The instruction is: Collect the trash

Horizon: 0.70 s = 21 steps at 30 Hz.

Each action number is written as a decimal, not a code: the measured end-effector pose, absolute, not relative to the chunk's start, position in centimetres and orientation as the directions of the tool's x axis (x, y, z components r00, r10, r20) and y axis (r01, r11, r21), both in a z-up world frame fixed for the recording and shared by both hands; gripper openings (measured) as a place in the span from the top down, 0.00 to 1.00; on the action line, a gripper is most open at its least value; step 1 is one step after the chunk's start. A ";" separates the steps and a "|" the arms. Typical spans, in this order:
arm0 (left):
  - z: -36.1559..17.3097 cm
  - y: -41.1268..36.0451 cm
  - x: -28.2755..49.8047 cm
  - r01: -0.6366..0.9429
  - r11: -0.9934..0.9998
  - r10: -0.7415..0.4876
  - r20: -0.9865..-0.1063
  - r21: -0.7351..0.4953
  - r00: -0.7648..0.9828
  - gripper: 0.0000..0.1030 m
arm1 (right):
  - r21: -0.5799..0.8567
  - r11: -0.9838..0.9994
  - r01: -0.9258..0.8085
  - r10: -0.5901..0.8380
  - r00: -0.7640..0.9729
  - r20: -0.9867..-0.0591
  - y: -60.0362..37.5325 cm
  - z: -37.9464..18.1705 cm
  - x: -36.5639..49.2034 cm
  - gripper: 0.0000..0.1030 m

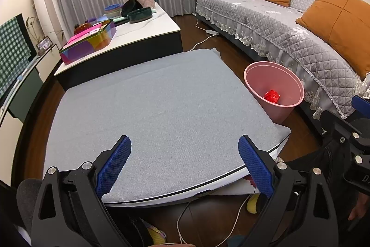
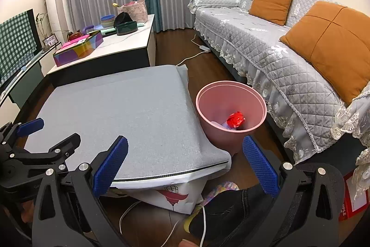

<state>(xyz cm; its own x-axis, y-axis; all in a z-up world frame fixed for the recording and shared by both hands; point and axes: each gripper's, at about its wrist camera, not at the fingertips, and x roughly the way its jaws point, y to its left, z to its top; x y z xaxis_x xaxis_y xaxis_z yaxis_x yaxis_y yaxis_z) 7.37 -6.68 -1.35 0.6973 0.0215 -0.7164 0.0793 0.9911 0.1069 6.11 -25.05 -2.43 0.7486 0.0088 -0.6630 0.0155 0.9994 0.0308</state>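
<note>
A pink bin stands on the floor between the grey-covered table and the sofa. Inside it lies a crumpled red wrapper, with a pale scrap beside it in the right wrist view. My left gripper is open over the table's near edge, nothing between its blue pads. Just as empty, my right gripper is open above the table's near right corner, left of the bin. The left gripper's black frame shows at the left edge of the right wrist view.
A grey quilted sofa with orange cushions runs along the right. A white coffee table holding a colourful box and bowls stands beyond the grey table. White cables lie on the wooden floor. A white bag sits under the table.
</note>
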 end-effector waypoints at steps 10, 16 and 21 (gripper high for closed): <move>-1.5 -6.7 7.4 0.079 0.991 0.024 -0.720 0.109 0.693 0.12 | 0.027 1.000 0.011 0.010 0.747 -0.665 -24.9 -2.6 6.2 0.05; -1.5 -6.7 7.4 0.077 0.991 0.024 -0.719 0.108 0.695 0.12 | 0.022 1.000 0.007 0.009 0.748 -0.664 -24.7 -2.6 6.2 0.05; -1.6 -6.6 7.5 0.077 0.991 0.025 -0.718 0.108 0.696 0.12 | 0.020 1.000 0.004 0.010 0.748 -0.663 -24.6 -2.5 6.1 0.05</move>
<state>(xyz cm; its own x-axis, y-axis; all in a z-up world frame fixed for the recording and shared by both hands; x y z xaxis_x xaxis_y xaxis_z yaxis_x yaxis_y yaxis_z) 7.48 -6.56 -1.60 0.6955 0.0247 -0.7181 0.0768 0.9911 0.1085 6.15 -24.62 -2.51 0.7482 0.0103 -0.6634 0.0036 0.9998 0.0196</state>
